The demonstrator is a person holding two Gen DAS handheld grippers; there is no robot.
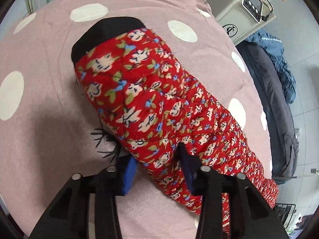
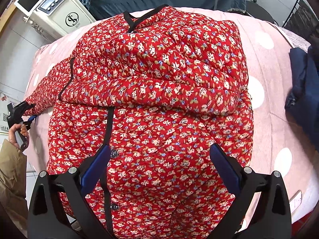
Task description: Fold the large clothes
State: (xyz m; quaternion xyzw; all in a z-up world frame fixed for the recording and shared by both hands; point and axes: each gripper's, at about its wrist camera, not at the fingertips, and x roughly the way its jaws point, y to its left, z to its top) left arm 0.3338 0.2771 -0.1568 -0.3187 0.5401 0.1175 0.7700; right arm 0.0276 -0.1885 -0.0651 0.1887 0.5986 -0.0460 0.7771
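A red floral quilted jacket (image 2: 159, 103) with black trim lies spread on a pink polka-dot bedspread (image 2: 275, 103). Its right sleeve is folded across the chest. Its other sleeve (image 1: 151, 99), with a black cuff (image 1: 103, 33), stretches out to the side. My left gripper (image 1: 157, 165) straddles this sleeve with its blue pads on either side, jaws apart, not clamped. It also shows small in the right wrist view (image 2: 30, 111). My right gripper (image 2: 159, 163) is open and hovers over the jacket's buttoned front, holding nothing.
A white appliance (image 2: 57, 10) stands beyond the bed. A dark blue garment (image 2: 301, 91) lies at the bed's right side. A grey and blue bedding pile (image 1: 275, 91) lies next to the bed. The bedspread edge (image 1: 201, 2) is near the cuff.
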